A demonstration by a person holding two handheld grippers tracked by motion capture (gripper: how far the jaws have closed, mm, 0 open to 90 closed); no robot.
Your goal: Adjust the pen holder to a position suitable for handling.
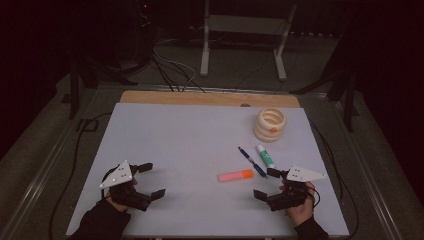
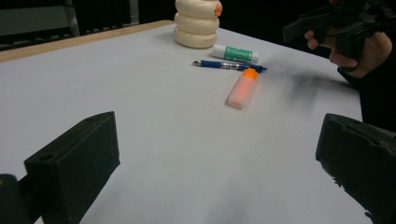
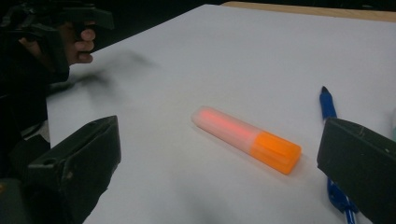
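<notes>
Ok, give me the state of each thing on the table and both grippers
Left gripper: open, empty.
Right gripper: open, empty.
Highlighter: lying flat, orange cap on.
Blue pen: lying flat.
Glue stick: lying flat, capped.
Ribbed cream holder: upright, empty as far as visible.

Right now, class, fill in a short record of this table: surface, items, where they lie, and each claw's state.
surface: white board on a wooden table
holder: cream ringed pot, far right, upright
glue stick: lying near the pot
pen: blue, lying beside the glue stick
highlighter: orange, lying flat, nearest the right claw
left claw: open, holding nothing
right claw: open, holding nothing
</notes>
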